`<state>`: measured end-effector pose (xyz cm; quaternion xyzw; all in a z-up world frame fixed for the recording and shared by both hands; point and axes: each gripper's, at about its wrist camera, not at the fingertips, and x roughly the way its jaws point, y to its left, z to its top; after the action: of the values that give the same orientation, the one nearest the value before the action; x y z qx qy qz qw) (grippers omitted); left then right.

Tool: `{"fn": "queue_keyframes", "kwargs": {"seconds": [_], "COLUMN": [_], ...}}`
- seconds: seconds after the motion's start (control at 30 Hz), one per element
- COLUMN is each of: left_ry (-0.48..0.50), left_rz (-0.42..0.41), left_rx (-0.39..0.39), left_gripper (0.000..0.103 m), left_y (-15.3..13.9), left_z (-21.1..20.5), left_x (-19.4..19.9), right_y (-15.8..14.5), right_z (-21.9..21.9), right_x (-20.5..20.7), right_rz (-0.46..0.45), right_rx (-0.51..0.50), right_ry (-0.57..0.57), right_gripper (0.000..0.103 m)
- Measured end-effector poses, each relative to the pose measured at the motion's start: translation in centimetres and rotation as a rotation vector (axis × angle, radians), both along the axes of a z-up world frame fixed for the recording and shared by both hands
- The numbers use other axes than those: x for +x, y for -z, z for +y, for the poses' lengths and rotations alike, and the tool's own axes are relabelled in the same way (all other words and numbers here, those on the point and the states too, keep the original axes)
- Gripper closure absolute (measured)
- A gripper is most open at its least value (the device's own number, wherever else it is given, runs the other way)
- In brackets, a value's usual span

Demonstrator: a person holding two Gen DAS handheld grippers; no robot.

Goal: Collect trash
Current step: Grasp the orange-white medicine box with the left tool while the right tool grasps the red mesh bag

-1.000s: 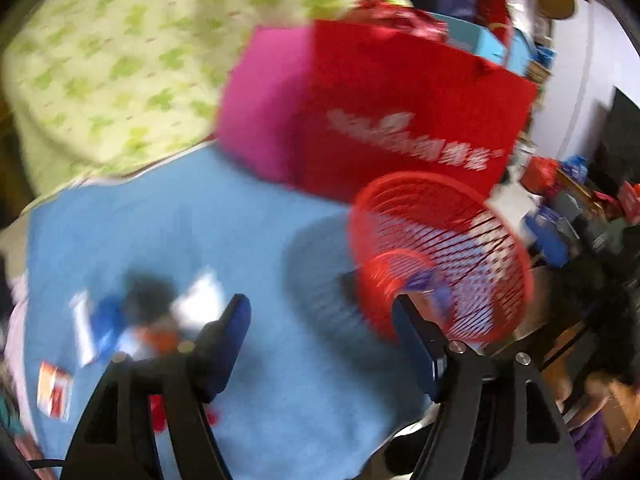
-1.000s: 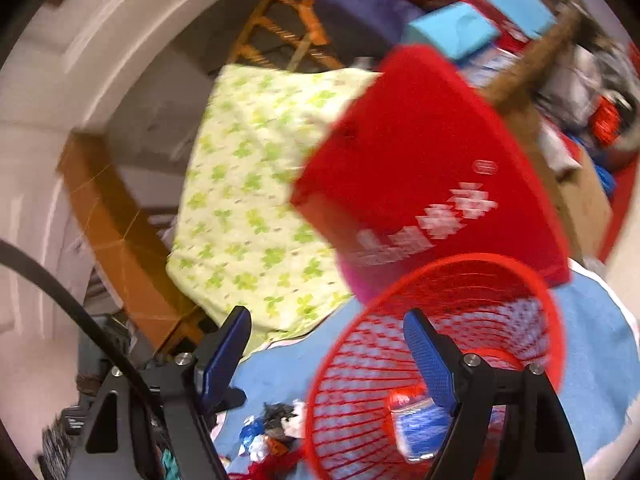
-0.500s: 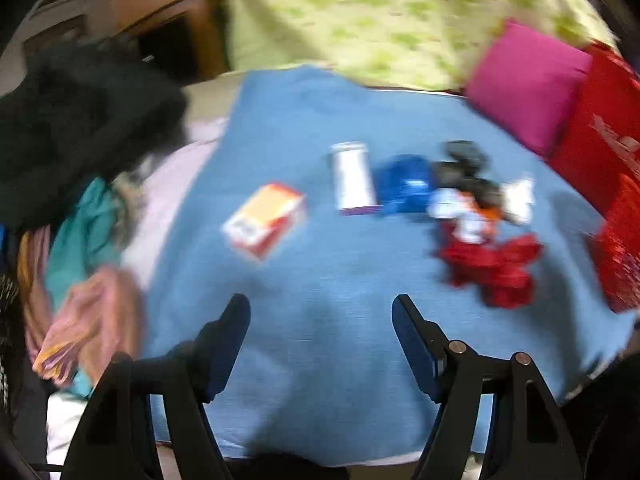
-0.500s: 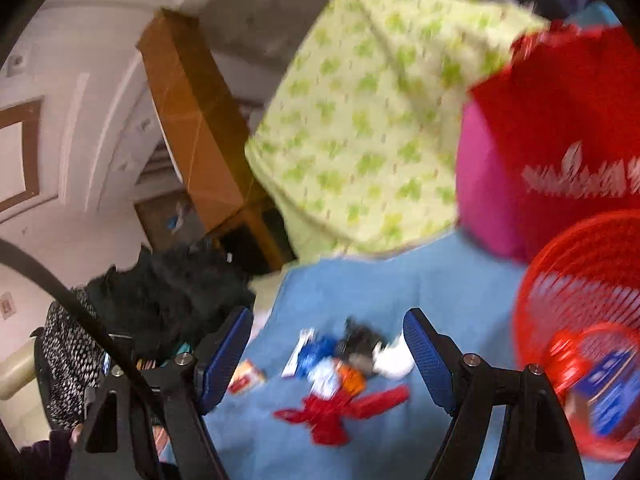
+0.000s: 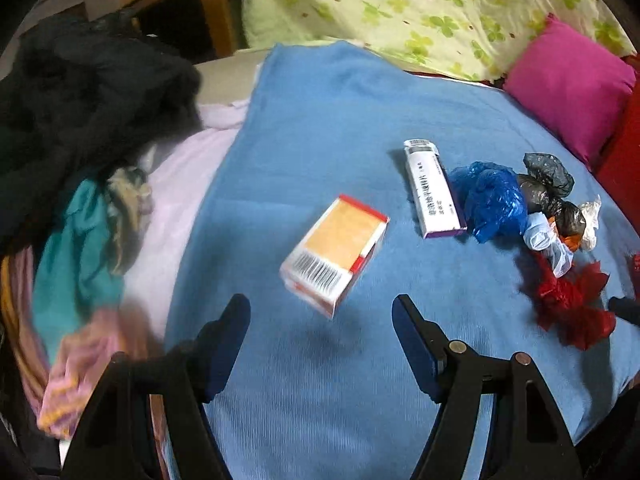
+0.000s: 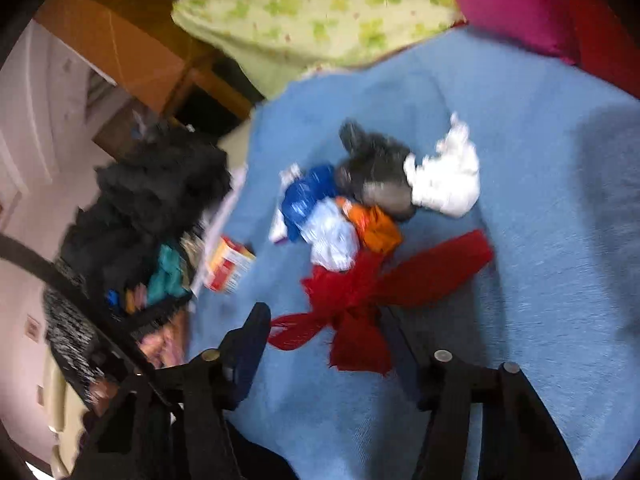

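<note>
Trash lies on a blue blanket point(image 5: 320, 120). An orange-and-white box point(image 5: 336, 248) sits just ahead of my open left gripper point(image 5: 320, 308), its near corner between the fingertips and untouched. Further right are a white-and-purple box point(image 5: 434, 192), a blue plastic bag point(image 5: 492, 200), black bags point(image 5: 548, 184), a pale bag point(image 5: 546, 240) and crumpled red plastic point(image 5: 572, 308). In the right wrist view my right gripper point(image 6: 326, 316) is closing with the red plastic point(image 6: 360, 300) between its jaws. Whether the pads press on it does not show through the blur.
A heap of dark and coloured clothes point(image 5: 80, 140) borders the blanket on the left. A green clover quilt point(image 5: 420, 12) and a pink pillow point(image 5: 568, 84) lie at the back, with wooden furniture point(image 5: 180, 8) behind. Something red point(image 5: 624, 168) stands at the right edge.
Both views swung away from the red basket and the red bag to the trash on the blanket. The left gripper neared the orange box. The right jaws narrowed around the red plastic.
</note>
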<state>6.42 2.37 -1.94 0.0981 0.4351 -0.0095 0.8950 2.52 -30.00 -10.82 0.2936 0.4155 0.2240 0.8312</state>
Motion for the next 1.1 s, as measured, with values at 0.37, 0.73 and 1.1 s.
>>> {"fn": "queue_keyframes", "kwargs": {"seconds": [0.37, 0.73, 1.1], "left_ry": [0.026, -0.012, -0.009], "left_rz": [0.121, 0.111, 0.037], "left_rx": [0.027, -0.058, -0.056], "left_gripper": [0.025, 0.040, 0.040], "left_y": [3.5, 4.0, 0.5], "left_z": [0.2, -1.1, -6.6], "left_x": [6.1, 4.3, -3.4], "right_y": [3.0, 1.8, -1.5], "right_z": [5.1, 4.4, 0.1], "right_x": [3.1, 1.8, -1.5], "right_rz": [0.079, 0.011, -0.134], "right_rx": [-0.215, -0.198, -0.025], "right_ry": [-0.038, -0.077, -0.083], "right_gripper": [0.062, 0.072, 0.072]}}
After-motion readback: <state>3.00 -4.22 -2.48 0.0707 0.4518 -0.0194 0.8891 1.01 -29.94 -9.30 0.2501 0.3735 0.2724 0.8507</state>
